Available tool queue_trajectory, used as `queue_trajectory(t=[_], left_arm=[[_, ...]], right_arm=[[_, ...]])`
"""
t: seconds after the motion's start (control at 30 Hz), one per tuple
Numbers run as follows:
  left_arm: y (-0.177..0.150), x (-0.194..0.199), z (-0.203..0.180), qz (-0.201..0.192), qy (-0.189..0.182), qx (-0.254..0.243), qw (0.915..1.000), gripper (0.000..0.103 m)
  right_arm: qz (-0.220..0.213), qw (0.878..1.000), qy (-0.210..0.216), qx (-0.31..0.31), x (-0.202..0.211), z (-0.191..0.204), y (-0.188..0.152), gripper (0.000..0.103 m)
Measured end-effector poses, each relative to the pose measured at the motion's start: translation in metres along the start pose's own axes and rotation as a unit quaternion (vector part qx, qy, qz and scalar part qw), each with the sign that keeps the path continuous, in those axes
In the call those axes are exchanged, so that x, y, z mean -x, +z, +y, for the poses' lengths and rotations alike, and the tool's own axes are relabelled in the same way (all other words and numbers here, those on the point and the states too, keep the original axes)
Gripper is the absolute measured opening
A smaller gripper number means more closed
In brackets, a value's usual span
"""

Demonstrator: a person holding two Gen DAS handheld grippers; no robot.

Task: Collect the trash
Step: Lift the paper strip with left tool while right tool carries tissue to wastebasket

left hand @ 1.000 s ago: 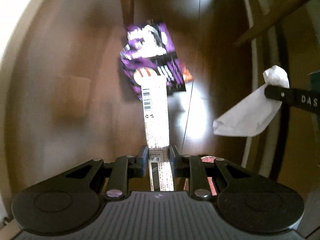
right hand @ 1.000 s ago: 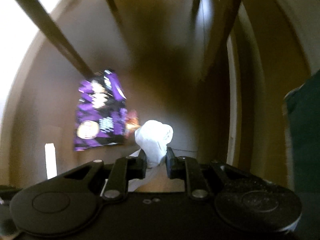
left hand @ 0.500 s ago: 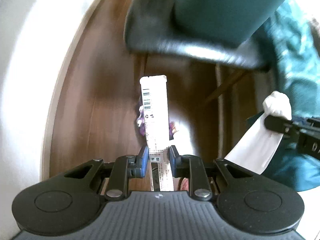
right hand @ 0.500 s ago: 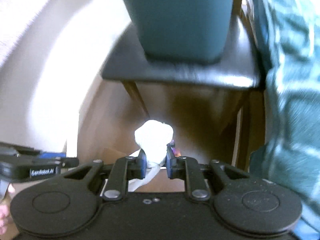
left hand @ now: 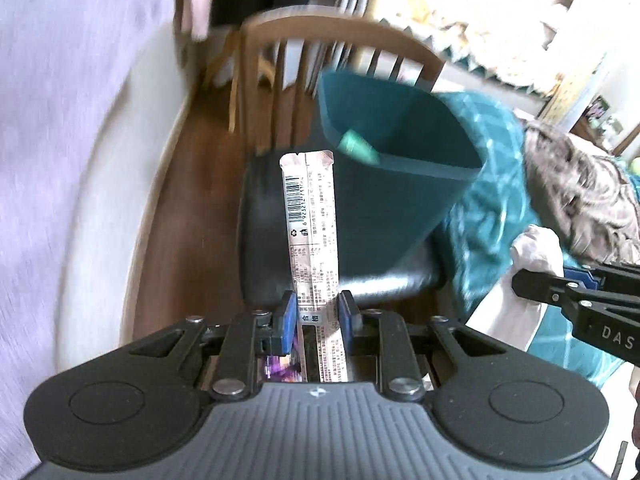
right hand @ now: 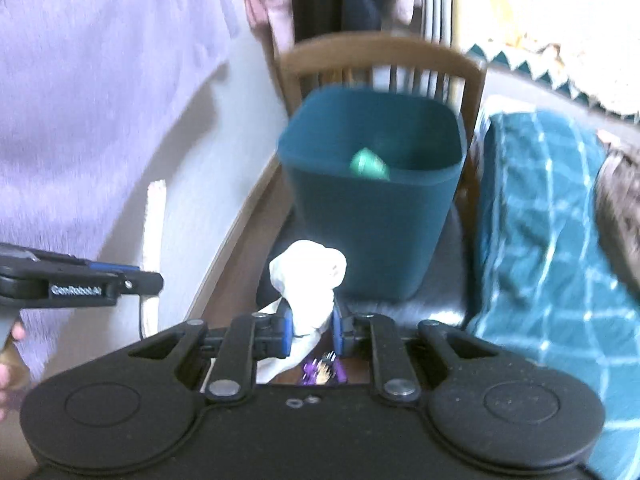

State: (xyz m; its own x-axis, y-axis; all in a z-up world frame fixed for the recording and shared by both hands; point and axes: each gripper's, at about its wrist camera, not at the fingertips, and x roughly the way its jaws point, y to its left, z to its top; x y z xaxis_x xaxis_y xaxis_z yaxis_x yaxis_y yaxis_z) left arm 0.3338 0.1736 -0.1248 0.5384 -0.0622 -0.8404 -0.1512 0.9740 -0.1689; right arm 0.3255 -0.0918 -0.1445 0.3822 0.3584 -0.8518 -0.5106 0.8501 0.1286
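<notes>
A: Between the blue pads of our left gripper [left hand: 317, 316] sits one long white printed wrapper with a barcode [left hand: 311, 216], jaws clamped on it; our right gripper [right hand: 311, 330] is pinched shut on one crumpled white tissue [right hand: 306, 280].

B: So we're at the carry step, I'd say, two pieces in hand, both short of the one dark teal plastic bin [right hand: 372, 196] on the black seat of the wooden chair [left hand: 340, 272].

A: Next we need both over its rim, then jaws apart. One green scrap [right hand: 368, 165] lies inside already (blurred, can't name it).

B: One purple packet [right hand: 320, 372] shows below our right jaws, uncollected.
</notes>
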Motion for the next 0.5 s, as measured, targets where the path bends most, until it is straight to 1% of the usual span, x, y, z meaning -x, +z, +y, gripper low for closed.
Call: queue_trajectory(t=[0.07, 0.13, 0.27, 0.3, 0.43, 0.5], left_arm=[[0.018, 0.01, -0.009, -0.012, -0.004, -0.009, 0.9999, 0.021], [0.034, 0.011, -0.016, -0.021, -0.005, -0.019, 0.9996, 0.021], [0.068, 0.015, -0.038, -0.04, 0.006, -0.037, 0.9985, 0.022], [0.077, 0.01, -0.044, -0.04, 0.009, -0.037, 0.9985, 0.022], [0.112, -0.031, -0.067, -0.024, 0.014, -0.026, 0.9993, 0.022], [0.126, -0.04, -0.072, -0.019, 0.025, -0.025, 0.9992, 0.022]], right_arm=[[-0.018, 1.0, -0.006, 0.006, 0.013, -0.004, 0.021, 0.018], [-0.036, 0.999, -0.008, 0.006, 0.02, -0.01, 0.038, 0.018], [-0.064, 0.998, -0.003, 0.013, 0.019, -0.03, 0.069, 0.018], [-0.069, 0.998, 0.0, 0.016, 0.016, -0.036, 0.077, 0.018], [-0.073, 0.997, 0.009, 0.031, -0.01, -0.064, 0.108, 0.018], [-0.071, 0.997, 0.01, 0.043, -0.025, -0.08, 0.125, 0.018]])
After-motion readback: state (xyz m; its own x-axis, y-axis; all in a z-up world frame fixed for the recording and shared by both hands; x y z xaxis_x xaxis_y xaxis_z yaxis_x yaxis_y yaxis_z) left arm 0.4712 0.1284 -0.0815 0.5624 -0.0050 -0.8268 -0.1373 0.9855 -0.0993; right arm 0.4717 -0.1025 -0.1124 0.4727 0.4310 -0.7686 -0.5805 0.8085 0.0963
